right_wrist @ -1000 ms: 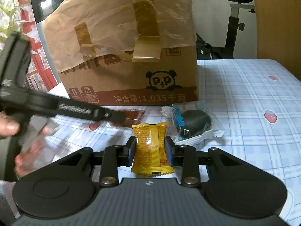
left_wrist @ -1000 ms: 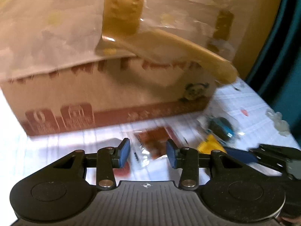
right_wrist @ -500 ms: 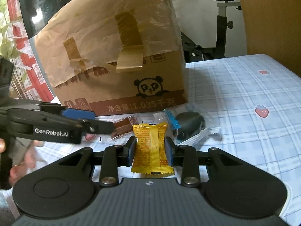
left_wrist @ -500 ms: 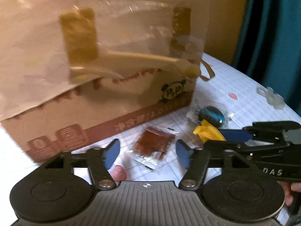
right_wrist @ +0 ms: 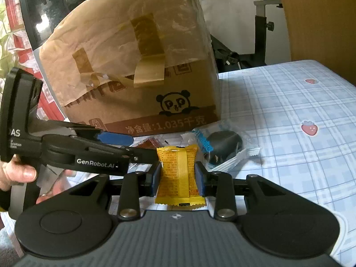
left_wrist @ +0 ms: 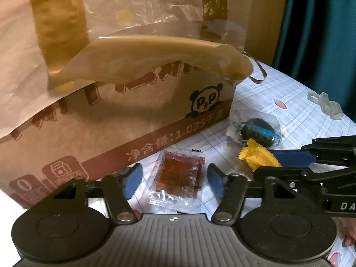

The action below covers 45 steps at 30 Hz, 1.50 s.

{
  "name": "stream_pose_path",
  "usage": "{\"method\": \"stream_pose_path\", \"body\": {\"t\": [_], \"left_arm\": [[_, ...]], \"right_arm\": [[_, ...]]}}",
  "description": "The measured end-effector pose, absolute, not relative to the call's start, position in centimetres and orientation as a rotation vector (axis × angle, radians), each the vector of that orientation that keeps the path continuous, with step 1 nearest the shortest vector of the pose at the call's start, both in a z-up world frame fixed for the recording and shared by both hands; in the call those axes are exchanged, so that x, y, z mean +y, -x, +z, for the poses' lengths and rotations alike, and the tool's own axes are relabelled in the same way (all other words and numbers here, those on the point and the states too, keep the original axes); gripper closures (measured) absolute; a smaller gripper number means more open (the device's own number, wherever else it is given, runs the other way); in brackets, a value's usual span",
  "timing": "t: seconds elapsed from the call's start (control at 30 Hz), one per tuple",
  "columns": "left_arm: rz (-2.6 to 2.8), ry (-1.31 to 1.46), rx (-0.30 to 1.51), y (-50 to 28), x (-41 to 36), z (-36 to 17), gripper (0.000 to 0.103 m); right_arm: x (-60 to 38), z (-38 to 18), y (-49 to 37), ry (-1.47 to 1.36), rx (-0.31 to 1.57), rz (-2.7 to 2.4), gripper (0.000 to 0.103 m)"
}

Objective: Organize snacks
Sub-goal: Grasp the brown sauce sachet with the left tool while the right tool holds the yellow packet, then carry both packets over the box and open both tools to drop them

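Now: my right hand-held gripper (right_wrist: 178, 175) still grips the yellow snack packet (right_wrist: 179, 173). Left hand-held gripper (left_wrist: 172, 181), shifted nearer, is closing around the brown sachet (left_wrist: 179, 174) lying on the surface (right_wrist: 289, 115) near the box (left_wrist: 111, 115); pickup imminent.

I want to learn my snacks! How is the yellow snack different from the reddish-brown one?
The yellow packet is opaque and pinched between the right gripper; the reddish-brown packet has a clear wrapper and lies flat on the tablecloth. The left gripper is closing around the reddish-brown one but not yet touching it. Both are small sealed packets beside the cardboard box.
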State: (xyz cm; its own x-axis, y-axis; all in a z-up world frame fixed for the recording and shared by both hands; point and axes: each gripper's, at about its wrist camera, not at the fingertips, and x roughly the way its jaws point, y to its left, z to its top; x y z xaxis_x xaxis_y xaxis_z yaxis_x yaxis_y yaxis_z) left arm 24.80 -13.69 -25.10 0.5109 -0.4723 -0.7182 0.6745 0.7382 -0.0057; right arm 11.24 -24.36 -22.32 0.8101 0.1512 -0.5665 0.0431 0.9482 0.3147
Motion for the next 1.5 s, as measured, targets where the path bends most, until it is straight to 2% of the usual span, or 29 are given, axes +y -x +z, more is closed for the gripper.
{"method": "stream_pose_path", "body": {"t": [0.03, 0.23, 0.87, 1.03, 1.5], "left_arm": [[-0.692, -0.282, 0.766, -24.5, -13.4, -24.9, 0.054], [-0.595, -0.189, 0.772, -22.4, -10.6, -24.5, 0.062], [-0.525, -0.065, 0.735, -18.5, -6.9, -22.1, 0.062], [-0.531, -0.031, 0.686, -18.0, -6.0, -20.0, 0.062], [-0.461, 0.054, 0.436, -17.1, -2.7, -10.6, 0.062]], "right_arm": [[-24.3, -22.3, -11.3, -0.322, 0.628, 0.059, 0.069], [-24.4, -22.3, -11.2, -0.327, 0.628, 0.062, 0.069], [-23.2, -22.3, -11.8, -0.237, 0.668, 0.083, 0.069], [-22.5, -21.6, -11.9, -0.185, 0.666, 0.101, 0.069], [-21.6, -11.9, -11.9, -0.113, 0.425, 0.208, 0.069]]}}
